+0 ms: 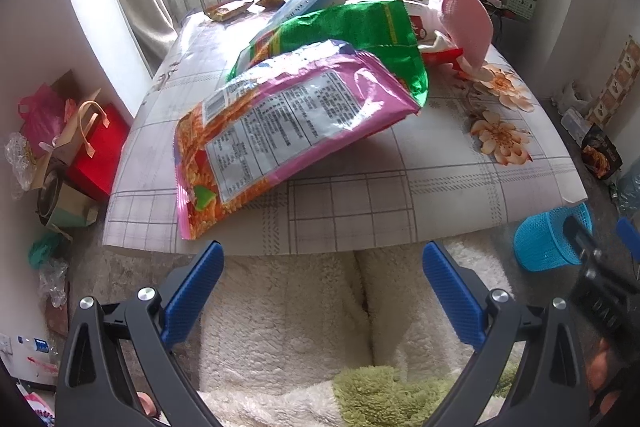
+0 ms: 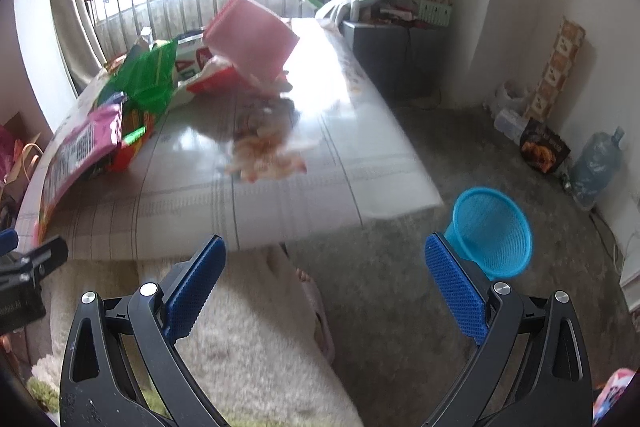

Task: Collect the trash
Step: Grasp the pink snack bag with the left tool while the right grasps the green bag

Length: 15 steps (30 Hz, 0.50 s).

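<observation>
Left gripper (image 1: 322, 269) fingers spread wide, empty. Pink snack bag (image 1: 288, 131) lies on worktop (image 1: 400, 195) at 11 o'clock, just beyond fingertips, overlapped by green bag (image 1: 360, 31). Right gripper (image 2: 326, 263) fingers also apart, empty; blue basket (image 2: 494, 231) on floor at 1 o'clock.

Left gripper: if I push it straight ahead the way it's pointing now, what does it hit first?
Probably the near edge of the table, just ahead between the open fingers of the left gripper. The pink snack bag overhangs that edge slightly left of the line; depth is unclear, so it may brush the bag first.
</observation>
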Each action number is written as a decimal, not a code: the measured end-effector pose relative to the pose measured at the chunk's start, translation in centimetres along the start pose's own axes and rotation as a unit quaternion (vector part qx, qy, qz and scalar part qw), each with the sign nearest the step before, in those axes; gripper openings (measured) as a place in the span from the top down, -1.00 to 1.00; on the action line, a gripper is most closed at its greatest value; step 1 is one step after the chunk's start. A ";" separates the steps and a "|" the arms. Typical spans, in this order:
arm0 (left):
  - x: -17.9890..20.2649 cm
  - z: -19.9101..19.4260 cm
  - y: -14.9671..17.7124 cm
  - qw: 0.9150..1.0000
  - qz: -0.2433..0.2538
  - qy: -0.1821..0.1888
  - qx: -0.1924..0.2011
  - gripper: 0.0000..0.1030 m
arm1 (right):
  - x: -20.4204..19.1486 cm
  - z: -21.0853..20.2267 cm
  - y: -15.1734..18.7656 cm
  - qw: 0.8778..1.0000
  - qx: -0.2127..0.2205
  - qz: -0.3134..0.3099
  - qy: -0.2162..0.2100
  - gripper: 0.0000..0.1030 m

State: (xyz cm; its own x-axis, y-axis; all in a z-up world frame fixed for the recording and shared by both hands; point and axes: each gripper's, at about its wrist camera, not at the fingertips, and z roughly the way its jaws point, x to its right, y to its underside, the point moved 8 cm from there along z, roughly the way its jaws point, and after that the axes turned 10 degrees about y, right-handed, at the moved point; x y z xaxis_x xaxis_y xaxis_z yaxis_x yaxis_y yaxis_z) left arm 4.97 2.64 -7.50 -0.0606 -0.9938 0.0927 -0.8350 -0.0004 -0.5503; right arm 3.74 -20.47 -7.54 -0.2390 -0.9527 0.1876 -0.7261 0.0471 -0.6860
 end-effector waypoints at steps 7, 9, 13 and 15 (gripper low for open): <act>-1.4 -0.9 -2.3 0.999 0.015 -0.002 0.044 -0.89 | -1.7 -0.1 -4.8 0.997 0.062 0.010 -0.050 -0.85; -1.8 -1.1 -3.0 0.998 0.019 0.001 0.060 -0.89 | -2.5 -0.1 -6.2 0.994 0.071 0.015 -0.083 -0.85; -2.0 -1.5 -4.1 0.993 0.039 0.049 0.096 -0.89 | -3.7 -0.3 -8.0 0.987 0.083 0.041 -0.134 -0.85; -1.9 -1.6 -4.4 0.988 0.037 0.094 0.114 -0.89 | -4.4 0.1 -8.5 0.984 0.072 0.043 -0.154 -0.85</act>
State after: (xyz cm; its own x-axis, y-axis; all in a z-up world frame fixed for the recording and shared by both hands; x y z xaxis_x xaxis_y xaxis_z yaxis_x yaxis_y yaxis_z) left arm 7.86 4.66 -3.95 -0.2352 -0.9539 0.1863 -0.6803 0.0247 -0.7326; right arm 11.03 -16.70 -2.61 -0.0719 -0.9940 -0.0829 -0.6075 0.1095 -0.7867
